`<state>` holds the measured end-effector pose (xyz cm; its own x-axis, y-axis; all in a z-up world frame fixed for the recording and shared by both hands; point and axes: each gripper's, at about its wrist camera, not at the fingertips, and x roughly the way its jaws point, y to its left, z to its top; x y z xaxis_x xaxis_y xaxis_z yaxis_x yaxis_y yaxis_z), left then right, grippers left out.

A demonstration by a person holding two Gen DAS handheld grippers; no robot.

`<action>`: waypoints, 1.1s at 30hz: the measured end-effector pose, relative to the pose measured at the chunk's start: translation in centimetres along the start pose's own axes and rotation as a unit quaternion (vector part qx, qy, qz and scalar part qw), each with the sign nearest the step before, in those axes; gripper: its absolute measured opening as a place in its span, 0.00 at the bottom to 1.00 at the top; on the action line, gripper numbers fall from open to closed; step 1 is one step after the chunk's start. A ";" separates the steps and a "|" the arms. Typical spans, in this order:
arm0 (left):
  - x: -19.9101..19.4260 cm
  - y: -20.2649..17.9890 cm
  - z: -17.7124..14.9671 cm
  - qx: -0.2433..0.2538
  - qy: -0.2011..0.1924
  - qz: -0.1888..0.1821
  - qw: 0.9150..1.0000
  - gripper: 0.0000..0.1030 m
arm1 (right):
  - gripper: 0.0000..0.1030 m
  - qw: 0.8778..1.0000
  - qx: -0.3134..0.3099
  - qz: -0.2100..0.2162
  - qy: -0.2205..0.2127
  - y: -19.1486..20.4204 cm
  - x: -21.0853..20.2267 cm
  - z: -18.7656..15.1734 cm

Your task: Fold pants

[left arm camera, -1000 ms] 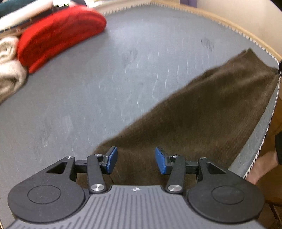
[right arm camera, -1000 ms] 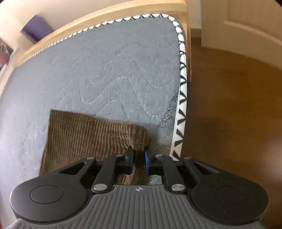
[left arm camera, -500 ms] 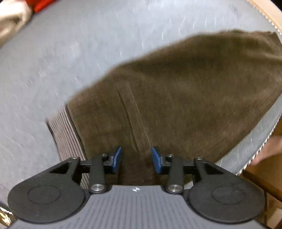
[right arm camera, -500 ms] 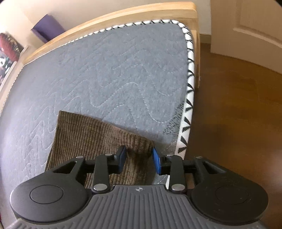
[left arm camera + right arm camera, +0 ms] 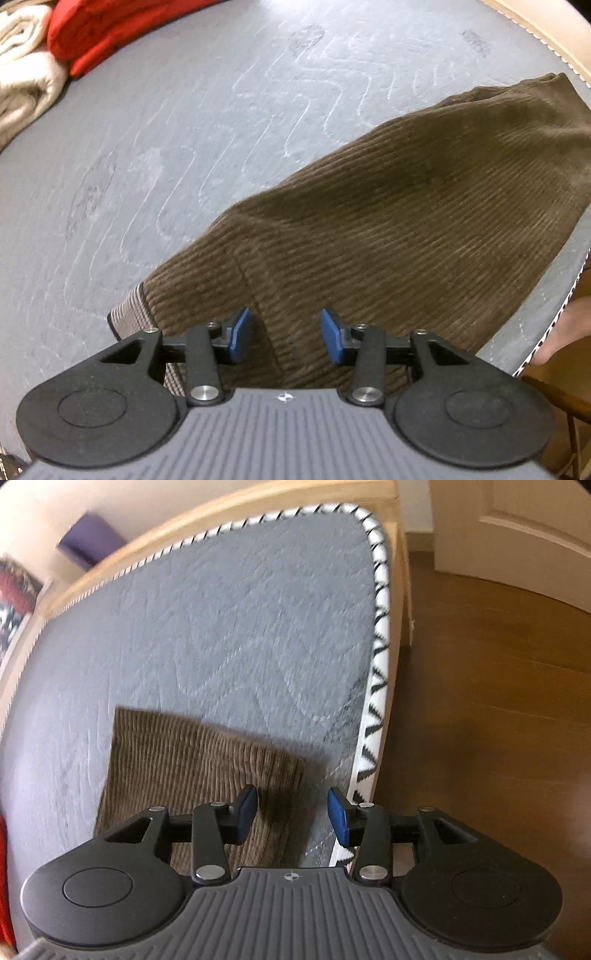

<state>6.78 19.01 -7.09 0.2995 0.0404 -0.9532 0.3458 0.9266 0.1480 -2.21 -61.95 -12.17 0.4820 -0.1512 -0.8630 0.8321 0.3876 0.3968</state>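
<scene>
Where the left wrist view begins, at far left, cream folded textiles (image 5: 22, 74) lie at the mattress edge, touching a red folded garment (image 5: 110, 29) just to their right. No brand, label or readable writing shows on any item; the only mark is a small cross emblem on each claw body. Grey quilted mattress (image 5: 184, 147) fills the middle, bare from the red garment down to the pants. Brown corduroy pants (image 5: 388, 206) lie flat, running diagonally from lower centre to upper right. Striped waistband lining (image 5: 129, 314) shows at the lower left corner of the pants. Left claw (image 5: 284, 334) sits over the waistband end, jaws wide apart, blue pads clear of the fabric, nothing held. Right long edge of the pants runs near the mattress border at right. Skin-toned shape beyond that border at far right; cannot identify.

Right wrist view, left to right: a purple object (image 5: 92, 541) on the wall beyond a wooden bed frame (image 5: 221, 513). Pants hem (image 5: 199, 768) lies flat on the mattress, its right corner near the black-and-white patterned piping (image 5: 380, 664). Right claw (image 5: 293, 816) hangs over that corner, jaws wide apart, empty; right pad is above the mattress edge. Wood floor (image 5: 480, 720) lies beyond; white door (image 5: 517, 535) at upper right.
</scene>
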 end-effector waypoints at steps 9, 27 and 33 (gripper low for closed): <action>0.9 -0.4 1.1 0.009 0.000 0.004 1.000 0.46 | 0.44 0.999 -0.037 -0.003 -0.009 1.7 2.0 0.2; -0.6 -1.3 2.1 0.004 -0.039 0.008 0.999 0.46 | 0.16 0.870 -0.391 0.171 -0.249 16.7 -15.2 -15.4; -1.0 -1.5 2.3 -0.004 -0.044 0.006 0.999 0.46 | 0.19 0.688 -0.652 0.288 -0.134 20.7 -17.0 -38.2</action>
<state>8.03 16.67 -5.72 0.3811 0.0193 -0.9244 0.3343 0.9293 0.1572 -3.64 -16.61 -1.27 0.8078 0.2747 -0.5216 -0.3885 0.9136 -0.1204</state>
